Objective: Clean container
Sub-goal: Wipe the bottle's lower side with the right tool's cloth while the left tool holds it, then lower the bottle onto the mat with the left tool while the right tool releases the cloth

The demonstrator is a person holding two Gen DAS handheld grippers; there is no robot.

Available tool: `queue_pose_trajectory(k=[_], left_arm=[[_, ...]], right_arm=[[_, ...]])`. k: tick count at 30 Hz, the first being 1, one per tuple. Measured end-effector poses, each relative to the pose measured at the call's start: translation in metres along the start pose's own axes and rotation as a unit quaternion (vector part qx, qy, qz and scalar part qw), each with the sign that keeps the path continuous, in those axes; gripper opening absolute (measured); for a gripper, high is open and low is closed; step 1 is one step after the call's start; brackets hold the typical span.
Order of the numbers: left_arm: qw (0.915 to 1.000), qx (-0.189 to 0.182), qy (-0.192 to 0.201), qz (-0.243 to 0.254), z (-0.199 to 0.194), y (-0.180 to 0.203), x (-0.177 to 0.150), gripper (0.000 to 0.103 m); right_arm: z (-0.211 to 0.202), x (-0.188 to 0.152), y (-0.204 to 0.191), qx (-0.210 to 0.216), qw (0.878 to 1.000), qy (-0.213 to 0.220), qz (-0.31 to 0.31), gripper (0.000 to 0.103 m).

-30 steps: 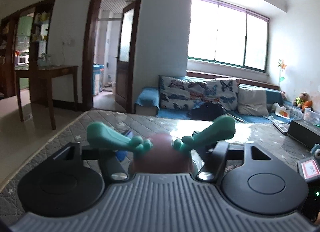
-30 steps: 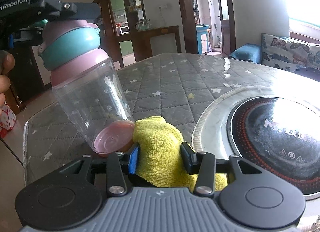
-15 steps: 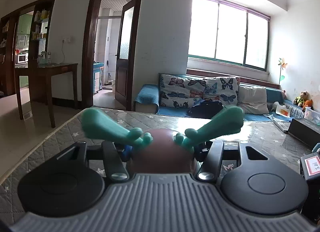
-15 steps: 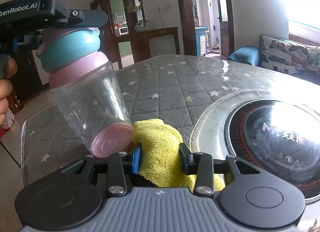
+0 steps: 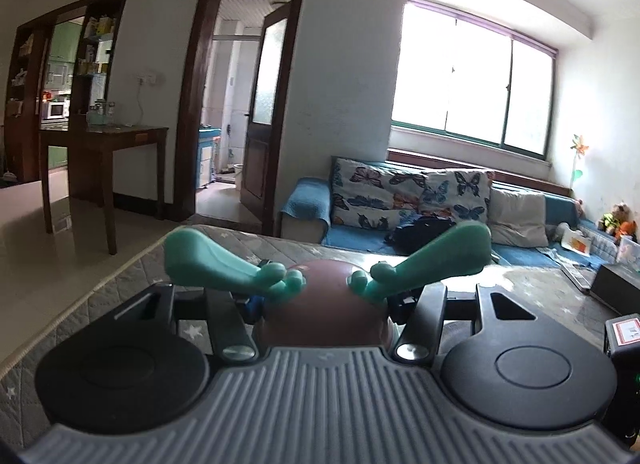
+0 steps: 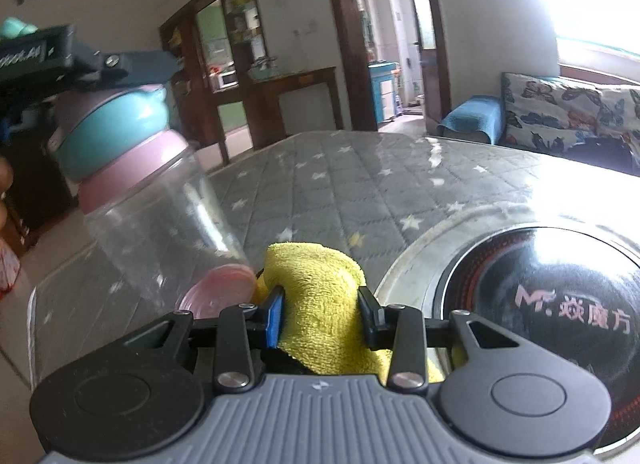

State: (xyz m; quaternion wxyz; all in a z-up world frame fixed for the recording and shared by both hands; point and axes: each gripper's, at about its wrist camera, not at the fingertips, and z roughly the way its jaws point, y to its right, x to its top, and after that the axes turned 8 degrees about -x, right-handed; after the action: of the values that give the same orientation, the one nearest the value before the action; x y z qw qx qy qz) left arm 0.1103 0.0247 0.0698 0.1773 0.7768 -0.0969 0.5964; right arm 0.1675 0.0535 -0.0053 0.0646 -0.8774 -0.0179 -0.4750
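Above the quilted grey star-patterned table (image 6: 340,184), the left gripper (image 5: 324,304) is clamped round the pink domed cap of a clear plastic bottle (image 6: 160,232), held tilted in the air. Two teal antlers (image 5: 216,264) rise from the cap. The right gripper (image 6: 320,316) pinches a fluffy yellow cloth (image 6: 320,288) against the bottle's pink base. A glossy round cooktop (image 6: 540,296) is cut off at the right.

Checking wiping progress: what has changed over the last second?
The left tongs tipped upward with the bottle, its clear body looking motion-blurred. Nothing was taken or released: left stays shut on the bottle lid, right tongs on the yellow cloth beside the bottle's base.
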Motion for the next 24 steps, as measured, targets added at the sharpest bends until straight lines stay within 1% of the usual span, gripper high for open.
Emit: queue_pose_trajectory(k=[4, 6, 8, 10, 12, 14, 18, 20, 21, 22, 23, 24], left_arm=[[0.9997, 0.021, -0.011, -0.008, 0.017, -0.012, 0.008, 0.056], [0.9992, 0.029, -0.022, -0.017, 0.028, -0.018, 0.010, 0.056], [0.9987, 0.036, -0.030, -0.022, 0.038, -0.022, 0.010, 0.056], [0.9985, 0.039, -0.028, -0.026, 0.044, -0.025, 0.010, 0.056], [0.9983, 0.042, -0.027, -0.031, 0.048, -0.026, 0.012, 0.056], [0.9980, 0.045, -0.029, -0.033, 0.051, -0.026, 0.014, 0.056], [0.9976, 0.049, -0.031, -0.037, 0.053, -0.025, 0.016, 0.057], [0.9975, 0.048, -0.033, -0.040, 0.053, -0.022, 0.017, 0.059], [0.9974, 0.050, -0.034, -0.038, 0.053, -0.021, 0.017, 0.062], [0.9973, 0.055, -0.034, -0.034, 0.052, -0.019, 0.017, 0.068], [0.9972, 0.060, -0.033, -0.030, 0.051, -0.018, 0.016, 0.070], [0.9972, 0.062, -0.032, -0.027, 0.050, -0.017, 0.016, 0.072]], right_arm=[[0.012, 0.017, 0.001, -0.020, 0.999, 0.014, 0.027, 0.037], [0.020, 0.022, 0.004, -0.020, 0.998, 0.014, 0.051, 0.037], [0.031, 0.026, 0.006, -0.020, 0.997, 0.011, 0.075, 0.037], [0.041, 0.026, 0.007, -0.020, 0.996, 0.007, 0.083, 0.037], [0.054, 0.023, 0.010, -0.016, 0.995, -0.009, 0.099, 0.038], [0.060, 0.020, 0.011, -0.015, 0.994, -0.018, 0.104, 0.041], [0.060, 0.019, 0.013, -0.020, 0.994, -0.019, 0.101, 0.044], [0.060, 0.018, 0.014, -0.023, 0.995, -0.020, 0.100, 0.050], [0.060, 0.018, 0.015, -0.024, 0.995, -0.020, 0.099, 0.051], [0.059, 0.018, 0.015, -0.025, 0.995, -0.020, 0.098, 0.054], [0.059, 0.017, 0.016, -0.026, 0.995, -0.020, 0.097, 0.059], [0.059, 0.017, 0.016, -0.028, 0.995, -0.021, 0.096, 0.061]])
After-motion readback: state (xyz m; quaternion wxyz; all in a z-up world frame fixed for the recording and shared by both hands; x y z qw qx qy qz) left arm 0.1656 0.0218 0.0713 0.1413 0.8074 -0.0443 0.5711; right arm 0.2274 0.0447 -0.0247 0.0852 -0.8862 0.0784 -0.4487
